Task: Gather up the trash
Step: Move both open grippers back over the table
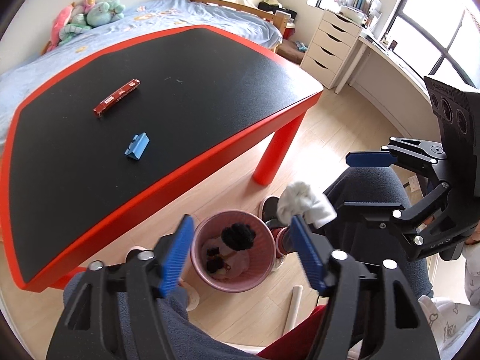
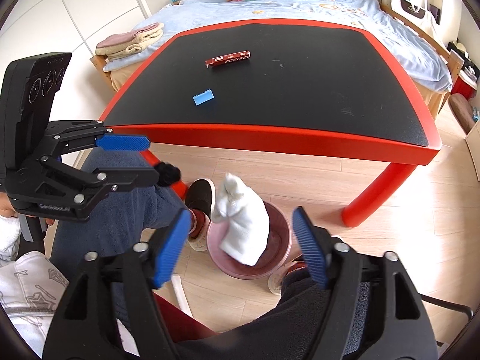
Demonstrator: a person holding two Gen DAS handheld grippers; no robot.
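- Pointing steeply down over the floor, the left hand-held gripper (image 1: 241, 250) stood released, its blue pads spread wide with nothing pressed between them.
- A pink waste bin (image 1: 207, 273) stood on the wooden floor below it, just beside the red leg of the tabletop (image 1: 180, 90); dark scraps lay at its bottom.
- A black fuzzy ball (image 1: 238, 234) appeared between the left pads over the bin's mouth, touching neither pad; whether it was in the air or resting inside could not be told.
- The right hand-held gripper (image 2: 243, 246) was likewise released, jaws wide.
- A crumpled white cloth (image 2: 243, 225) hung free between its pads, above the bin's rim (image 2: 279, 267), touching neither pad.
- A red oblong box (image 1: 117, 97) and a small blue box (image 1: 136, 150) lay well apart on the black tabletop.
- The person's knees in grey trousers (image 1: 369, 189) flanked the bin, one dark slipper (image 2: 201, 193) beside it.
- A bed (image 1: 150, 18) with plush toys (image 1: 87, 15) lay behind the tabletop.
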